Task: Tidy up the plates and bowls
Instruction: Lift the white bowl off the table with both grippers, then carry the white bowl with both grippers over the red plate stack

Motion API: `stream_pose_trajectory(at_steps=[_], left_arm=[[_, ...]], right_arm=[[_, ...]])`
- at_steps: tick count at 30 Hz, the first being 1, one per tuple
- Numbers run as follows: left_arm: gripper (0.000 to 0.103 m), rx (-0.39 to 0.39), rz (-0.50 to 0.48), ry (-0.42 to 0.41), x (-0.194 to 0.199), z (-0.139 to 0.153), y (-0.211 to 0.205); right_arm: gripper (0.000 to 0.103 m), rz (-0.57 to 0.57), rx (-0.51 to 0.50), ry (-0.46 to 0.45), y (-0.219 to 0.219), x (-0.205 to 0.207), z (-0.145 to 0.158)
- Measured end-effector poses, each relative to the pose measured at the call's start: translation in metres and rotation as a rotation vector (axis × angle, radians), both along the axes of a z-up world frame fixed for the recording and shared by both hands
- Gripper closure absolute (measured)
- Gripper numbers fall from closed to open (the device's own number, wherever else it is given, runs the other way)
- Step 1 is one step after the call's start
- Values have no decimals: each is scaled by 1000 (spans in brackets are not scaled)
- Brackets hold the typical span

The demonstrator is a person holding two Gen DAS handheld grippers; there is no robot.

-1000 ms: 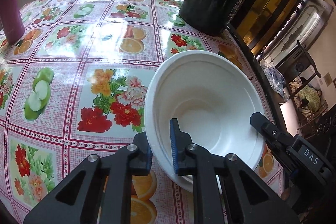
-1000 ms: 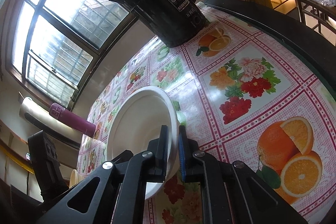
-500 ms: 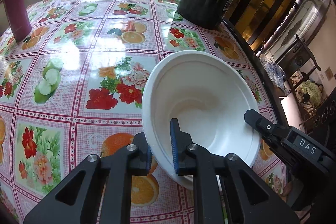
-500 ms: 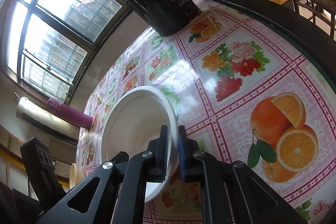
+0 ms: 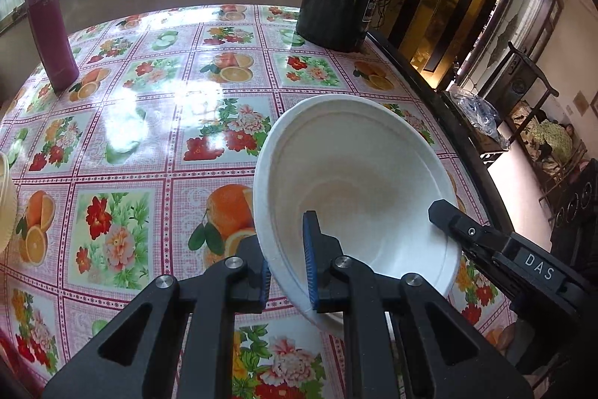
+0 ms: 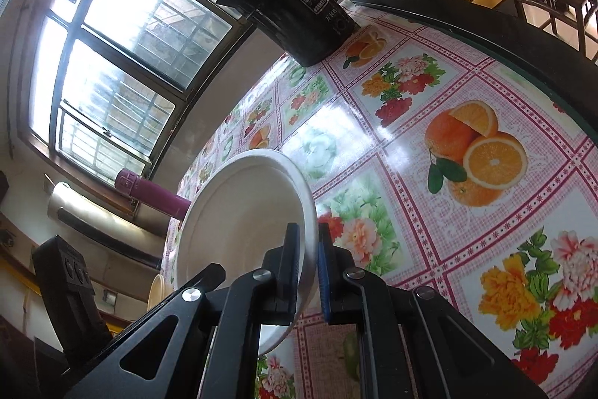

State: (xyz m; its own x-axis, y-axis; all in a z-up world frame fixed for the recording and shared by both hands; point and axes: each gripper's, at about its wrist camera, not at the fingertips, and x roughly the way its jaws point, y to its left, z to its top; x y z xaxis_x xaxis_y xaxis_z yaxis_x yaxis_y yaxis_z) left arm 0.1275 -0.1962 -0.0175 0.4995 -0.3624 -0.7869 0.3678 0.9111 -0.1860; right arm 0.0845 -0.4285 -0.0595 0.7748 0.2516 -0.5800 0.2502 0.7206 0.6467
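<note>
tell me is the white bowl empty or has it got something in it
Empty. The left wrist view looks straight into the bowl and shows only bare white inside, down to the bottom. Both grippers, left and right, pinch its rim.

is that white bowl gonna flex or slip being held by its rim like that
The white bowl looks thin, like a disposable, so probably light and a bit flexible. Each hand-held gripper, left and right, pinches opposite rim edges, so slipping seems unlikely; squeezing hard may buckle it.
</note>
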Motion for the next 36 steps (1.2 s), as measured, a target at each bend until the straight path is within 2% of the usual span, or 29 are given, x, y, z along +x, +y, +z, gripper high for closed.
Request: stream_pose_trajectory(at_steps=[11, 19, 29, 36], left_arm=[[90, -47, -45, -82, -43, 38, 17], [90, -77, -30, -136, -65, 59, 46], [90, -66, 97, -233, -98, 80, 134], [90, -29, 248, -265, -118, 76, 213]], right_arm=[[94, -4, -36, -93, 18, -58, 45], [94, 24, -65, -148, 45, -81, 72], [94, 187, -96, -204, 127, -79, 98], [94, 375, -105, -177, 210, -59, 92]])
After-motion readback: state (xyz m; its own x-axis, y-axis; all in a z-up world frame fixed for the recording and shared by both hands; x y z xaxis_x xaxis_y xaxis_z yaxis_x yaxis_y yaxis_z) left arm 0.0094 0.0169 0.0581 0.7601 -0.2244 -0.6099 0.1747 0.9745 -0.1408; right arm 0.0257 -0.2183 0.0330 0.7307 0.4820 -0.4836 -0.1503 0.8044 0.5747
